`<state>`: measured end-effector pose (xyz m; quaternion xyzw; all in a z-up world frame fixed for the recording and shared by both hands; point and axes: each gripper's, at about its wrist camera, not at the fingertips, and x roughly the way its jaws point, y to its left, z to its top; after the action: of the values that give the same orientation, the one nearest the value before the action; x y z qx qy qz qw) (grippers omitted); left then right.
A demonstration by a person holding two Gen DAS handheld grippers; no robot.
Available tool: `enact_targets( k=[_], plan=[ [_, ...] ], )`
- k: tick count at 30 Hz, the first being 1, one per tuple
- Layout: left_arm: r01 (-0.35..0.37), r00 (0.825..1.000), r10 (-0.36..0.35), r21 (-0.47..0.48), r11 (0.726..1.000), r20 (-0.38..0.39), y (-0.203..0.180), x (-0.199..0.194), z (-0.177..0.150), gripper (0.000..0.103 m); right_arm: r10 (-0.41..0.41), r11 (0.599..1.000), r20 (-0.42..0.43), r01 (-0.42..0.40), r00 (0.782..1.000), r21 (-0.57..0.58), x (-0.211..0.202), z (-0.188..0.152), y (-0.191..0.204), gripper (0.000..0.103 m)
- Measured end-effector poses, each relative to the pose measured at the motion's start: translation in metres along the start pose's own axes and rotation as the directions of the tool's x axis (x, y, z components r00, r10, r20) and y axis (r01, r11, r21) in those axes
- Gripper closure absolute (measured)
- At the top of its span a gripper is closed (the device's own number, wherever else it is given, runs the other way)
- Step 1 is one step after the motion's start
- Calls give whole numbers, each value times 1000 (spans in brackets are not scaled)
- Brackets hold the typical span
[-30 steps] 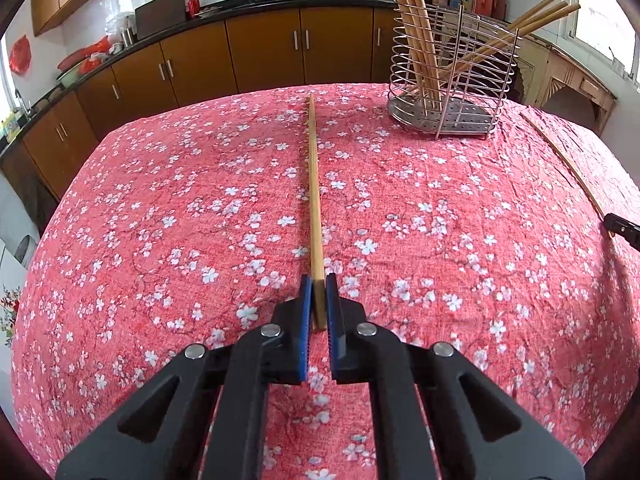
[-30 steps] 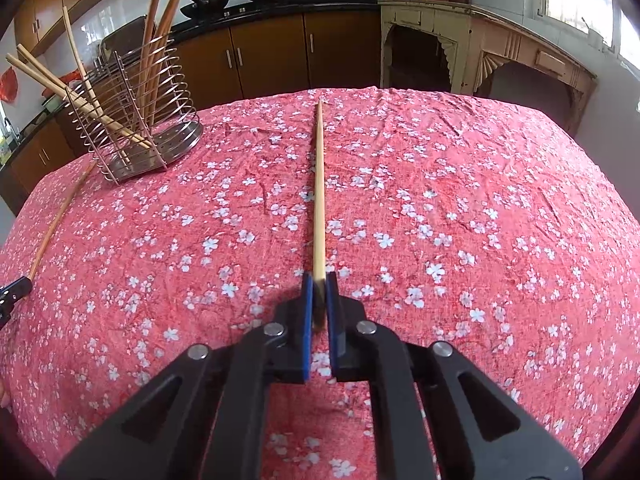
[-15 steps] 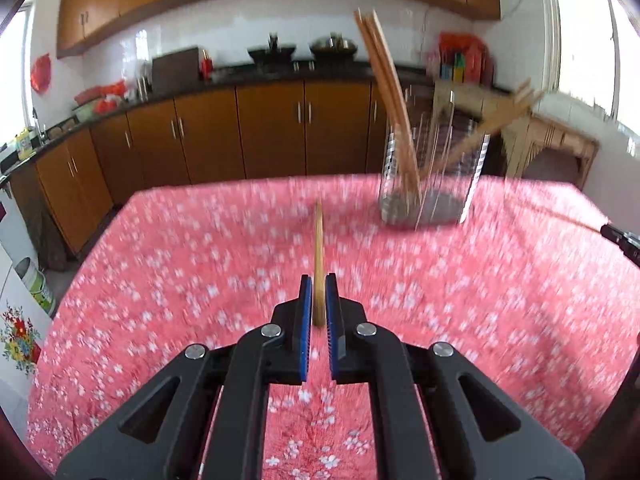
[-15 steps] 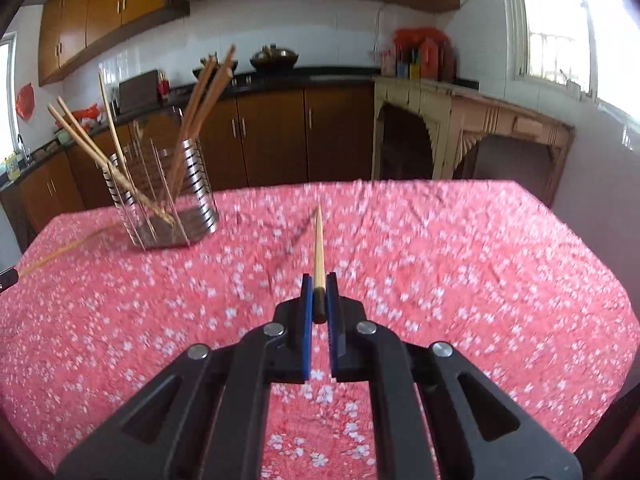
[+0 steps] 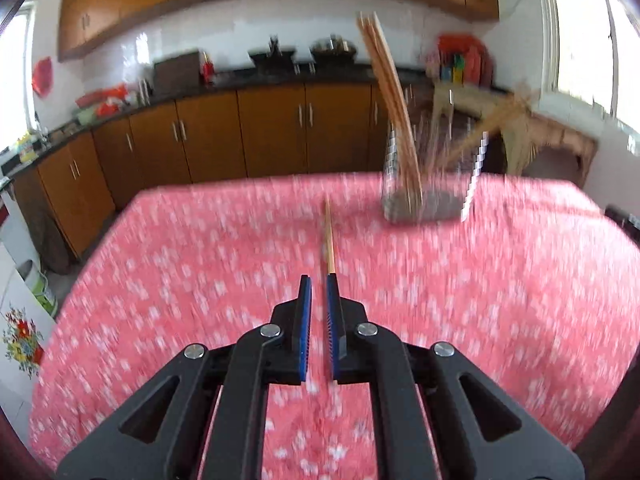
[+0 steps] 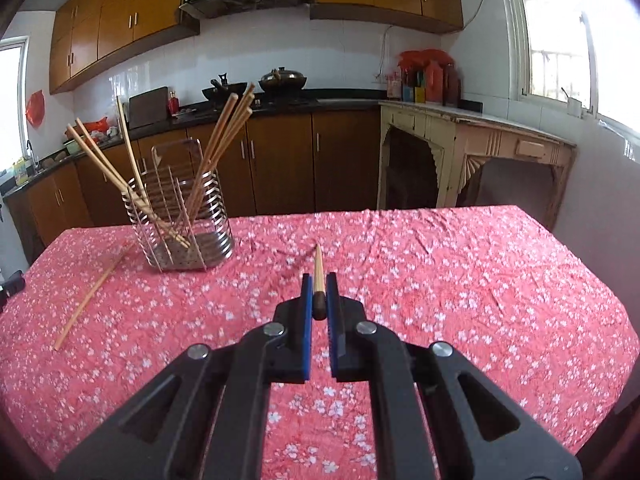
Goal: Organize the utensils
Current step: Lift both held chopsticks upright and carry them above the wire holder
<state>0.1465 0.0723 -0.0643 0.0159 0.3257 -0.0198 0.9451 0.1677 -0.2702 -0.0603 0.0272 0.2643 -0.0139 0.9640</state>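
My right gripper (image 6: 319, 294) is shut on the dark end of a wooden chopstick (image 6: 318, 270) and holds it above the red floral tablecloth (image 6: 440, 280), tip pointing forward. My left gripper (image 5: 319, 292) has its jaws slightly apart; a chopstick (image 5: 329, 240) lies along the cloth just past its right finger, seemingly loose. The view is blurred. The wire utensil holder (image 6: 182, 216) with several chopsticks stands at the back left in the right wrist view and at the back right in the left wrist view (image 5: 428, 184).
A loose chopstick (image 6: 92, 292) lies on the cloth left of the holder. The left gripper's tip (image 6: 10, 286) shows at the left edge. Brown kitchen cabinets (image 6: 280, 168) and a worn side table (image 6: 480, 152) stand beyond the table.
Both grippers have risen and tilted up from the cloth. The right one lifted its chopstick. The left one's jaws have parted and its chopstick now sits off the right finger.
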Motion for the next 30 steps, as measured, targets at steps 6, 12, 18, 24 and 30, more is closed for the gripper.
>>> enact_targets(
  k=[6, 12, 18, 24, 30],
  plan=[
    [15, 995, -13, 16, 1000, -103, -10, 19, -32, 63, 6, 1000, -54, -5, 999, 14, 5, -22, -1, 96],
    [-10, 986, 18, 49, 999, -164, -24, 34, -36, 63, 9, 1000, -67, -8, 998, 20, 7, -28, 0, 96],
    [-19, 980, 21, 14, 1000, -196, -24, 44, -35, 81, 17, 999, -75, -14, 997, 37, 8, -29, -5, 96],
    [-7, 978, 7, 3, 1000, -207, -21, 47, -31, 96, 18, 999, -61, -16, 998, 38, 7, -27, -5, 96],
    [14, 990, -18, -28, 999, -142, -9, 36, -23, 96, 14, 999, -40, -13, 999, 33, 5, -24, -6, 96]
  ],
)
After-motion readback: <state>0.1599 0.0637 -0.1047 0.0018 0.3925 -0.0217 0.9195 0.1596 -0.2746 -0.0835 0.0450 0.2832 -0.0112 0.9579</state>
